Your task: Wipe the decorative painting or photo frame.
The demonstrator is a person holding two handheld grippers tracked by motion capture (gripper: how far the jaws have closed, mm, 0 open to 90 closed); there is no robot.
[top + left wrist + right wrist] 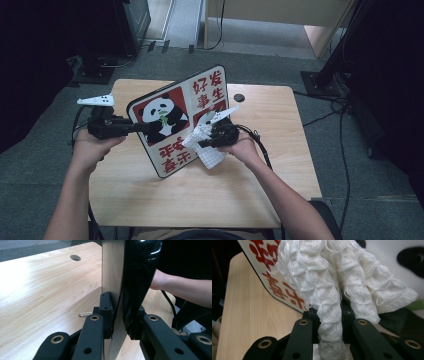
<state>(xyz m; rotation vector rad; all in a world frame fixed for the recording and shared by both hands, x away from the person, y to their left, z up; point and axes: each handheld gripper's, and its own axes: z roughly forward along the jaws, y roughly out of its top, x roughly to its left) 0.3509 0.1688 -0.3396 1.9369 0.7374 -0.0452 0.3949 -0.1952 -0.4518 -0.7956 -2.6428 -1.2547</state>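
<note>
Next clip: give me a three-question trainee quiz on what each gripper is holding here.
1. True or false: the left gripper is clamped on the edge of the panda board.
2. What does the right gripper hold? A) a sponge B) a white cloth C) a marker
3. Fill in: the board is held tilted above the wooden ____.

Key: 1 true; 2 B; 3 table.

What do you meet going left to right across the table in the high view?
Left gripper → panda board, clamped at its edge → white cloth → right gripper holding that cloth → table's round hole.
</note>
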